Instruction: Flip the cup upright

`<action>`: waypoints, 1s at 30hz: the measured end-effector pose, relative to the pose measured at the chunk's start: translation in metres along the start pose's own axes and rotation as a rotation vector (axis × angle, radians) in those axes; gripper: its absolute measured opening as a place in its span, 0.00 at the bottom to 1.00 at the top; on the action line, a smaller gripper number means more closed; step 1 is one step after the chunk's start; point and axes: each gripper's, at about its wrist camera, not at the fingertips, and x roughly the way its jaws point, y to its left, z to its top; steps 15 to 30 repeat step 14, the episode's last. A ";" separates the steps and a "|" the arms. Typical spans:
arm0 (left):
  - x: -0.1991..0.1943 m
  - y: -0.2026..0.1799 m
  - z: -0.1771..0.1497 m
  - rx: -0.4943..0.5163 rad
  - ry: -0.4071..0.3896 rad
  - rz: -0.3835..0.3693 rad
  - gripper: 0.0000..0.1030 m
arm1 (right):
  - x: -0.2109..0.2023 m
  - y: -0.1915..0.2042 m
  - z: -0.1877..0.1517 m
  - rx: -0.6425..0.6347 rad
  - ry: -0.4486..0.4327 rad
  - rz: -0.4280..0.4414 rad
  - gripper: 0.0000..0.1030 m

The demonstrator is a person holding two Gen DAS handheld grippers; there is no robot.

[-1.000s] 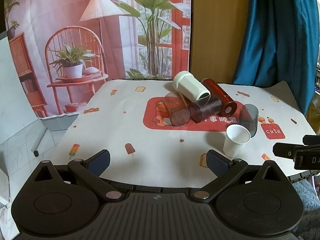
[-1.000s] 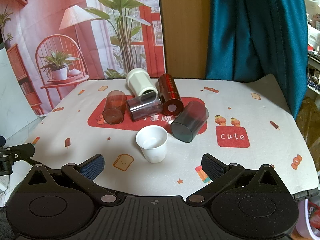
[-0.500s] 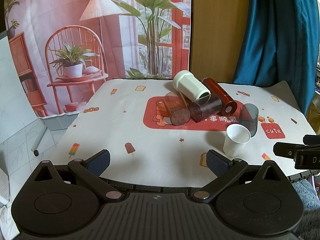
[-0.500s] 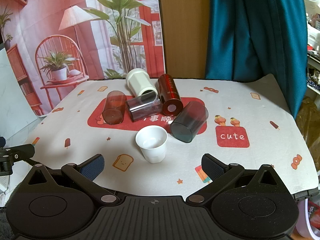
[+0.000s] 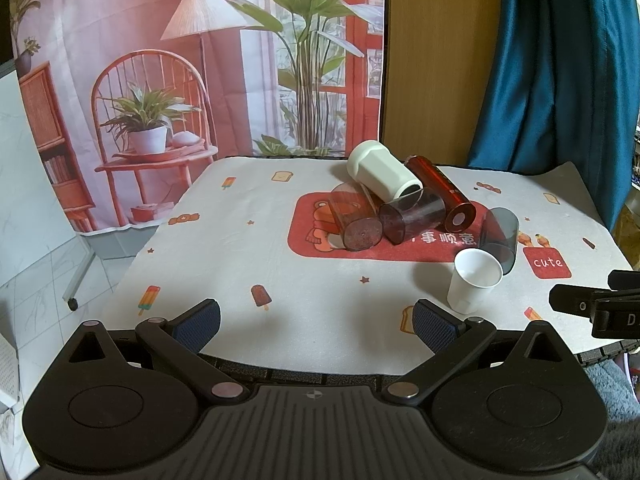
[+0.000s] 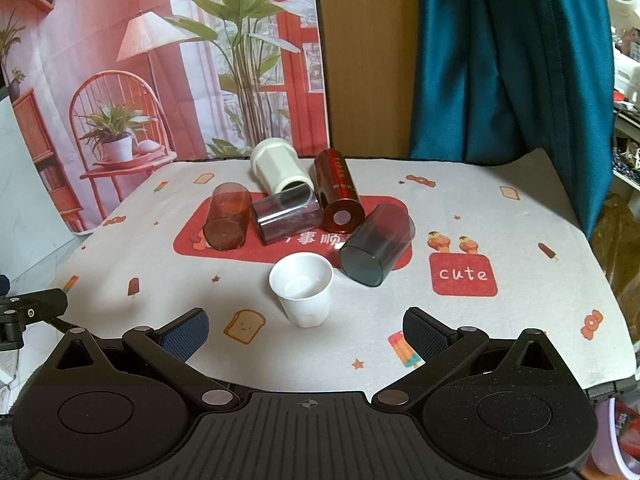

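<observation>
Both the left hand-held gripper (image 5: 316, 318) and right hand-held gripper (image 6: 306, 322) gape wide, holding nothing; the white paper cup (image 6: 302, 288) stands upright on the bench (image 6: 500, 320) just ahead; only the right view shows its inner bottom; five tumblers (image 6: 376, 244) lie toppled beyond.

Upright cup (image 6: 301, 289) stands on the table (image 6: 520, 320) before five toppled cups (image 6: 280, 208).

A small white paper cup (image 6: 301, 289) (image 5: 475, 286) stands upright, mouth open, at the near edge of a cluster. Five tumblers lie on their sides: smoky grey plastic (image 6: 376, 244) at its 2 o'clock, glossy red (image 6: 338, 196), purple-tinted (image 6: 286, 218), cream faceted (image 6: 278, 170) at 12, and brown translucent (image 6: 226, 218) at 10
</observation>
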 end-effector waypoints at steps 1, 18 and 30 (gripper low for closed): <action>0.000 0.000 0.000 -0.001 0.001 0.001 1.00 | 0.000 -0.001 0.000 0.001 0.000 0.000 1.00; 0.002 0.001 0.002 -0.019 0.001 0.001 1.00 | 0.000 -0.003 0.000 0.001 0.001 0.001 1.00; 0.002 0.001 0.002 -0.019 0.001 0.001 1.00 | 0.000 -0.003 0.000 0.001 0.001 0.001 1.00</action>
